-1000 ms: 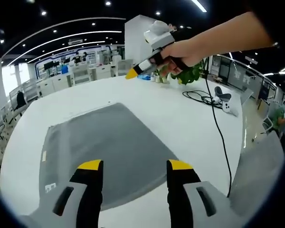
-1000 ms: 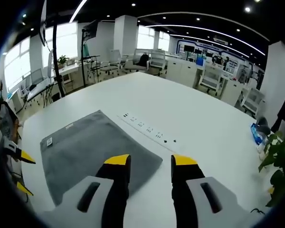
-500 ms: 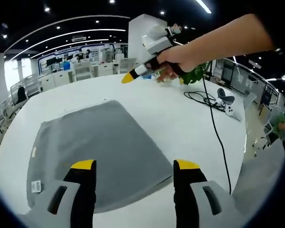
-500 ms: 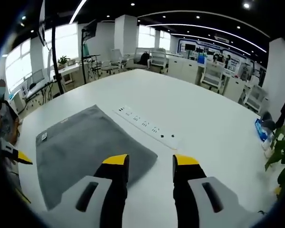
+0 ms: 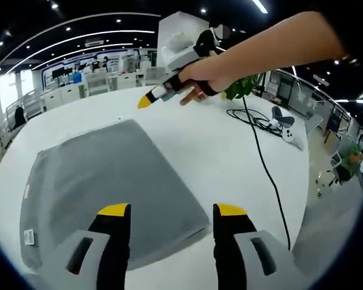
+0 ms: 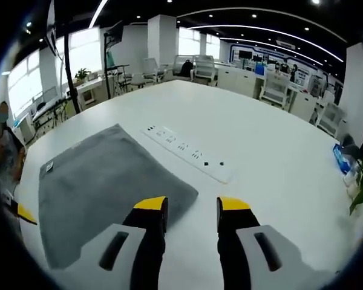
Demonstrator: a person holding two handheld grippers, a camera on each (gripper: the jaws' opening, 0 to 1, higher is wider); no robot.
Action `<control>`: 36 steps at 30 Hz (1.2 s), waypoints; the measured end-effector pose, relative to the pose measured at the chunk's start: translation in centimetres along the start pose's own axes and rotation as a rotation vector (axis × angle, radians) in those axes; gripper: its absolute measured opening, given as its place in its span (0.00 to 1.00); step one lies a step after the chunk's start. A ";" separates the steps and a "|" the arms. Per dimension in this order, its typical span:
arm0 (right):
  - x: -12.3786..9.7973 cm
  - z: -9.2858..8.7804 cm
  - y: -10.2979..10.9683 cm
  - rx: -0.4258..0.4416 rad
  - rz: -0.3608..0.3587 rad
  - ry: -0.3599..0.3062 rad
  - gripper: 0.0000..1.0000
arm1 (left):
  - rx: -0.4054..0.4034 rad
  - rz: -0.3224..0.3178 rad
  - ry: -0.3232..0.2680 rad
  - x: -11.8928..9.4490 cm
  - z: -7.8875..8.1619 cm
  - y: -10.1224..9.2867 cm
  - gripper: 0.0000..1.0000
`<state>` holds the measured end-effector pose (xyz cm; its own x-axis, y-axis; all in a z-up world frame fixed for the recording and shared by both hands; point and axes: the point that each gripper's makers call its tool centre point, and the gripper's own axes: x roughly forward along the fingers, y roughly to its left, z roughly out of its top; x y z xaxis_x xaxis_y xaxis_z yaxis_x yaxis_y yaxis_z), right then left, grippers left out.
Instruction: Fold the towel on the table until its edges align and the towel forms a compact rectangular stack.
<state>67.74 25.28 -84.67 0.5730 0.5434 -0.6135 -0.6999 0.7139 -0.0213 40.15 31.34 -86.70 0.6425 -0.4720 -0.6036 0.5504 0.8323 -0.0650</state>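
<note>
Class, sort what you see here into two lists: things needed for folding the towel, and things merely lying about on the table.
Needed for the job:
grey towel
left gripper
right gripper
white table

Just lying about:
white power strip
black cable
green plant

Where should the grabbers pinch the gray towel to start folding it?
Probably at the corners. The gray towel lies flat and spread on the white table, so only its edges give the jaws something to pinch. The right gripper, open, sits just off one corner and could slide in low from there; the left gripper, open, hangs over the neighbouring edge.
</note>
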 end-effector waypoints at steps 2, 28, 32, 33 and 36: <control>0.7 -0.4 0.0 -0.006 0.005 0.006 0.31 | 0.008 -0.007 0.000 0.4 -0.2 -0.5 0.54; 5.4 -3.0 0.6 -0.017 0.016 0.056 0.23 | 0.109 -0.053 0.085 3.1 -3.5 -3.4 0.34; 5.6 -3.5 0.6 -0.001 0.017 0.062 0.24 | 0.207 -0.029 0.109 3.3 -3.6 -2.9 0.27; 5.7 -3.4 0.6 -0.002 0.019 0.061 0.23 | 0.193 -0.034 0.109 3.4 -3.6 -3.0 0.27; 6.4 -3.5 0.8 0.005 0.034 0.071 0.19 | 0.160 -0.036 0.108 3.7 -3.5 -3.1 0.24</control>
<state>69.37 27.74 -91.38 0.5167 0.5350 -0.6685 -0.7164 0.6976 0.0045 38.97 28.06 -91.52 0.5644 -0.4598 -0.6855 0.6555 0.7545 0.0336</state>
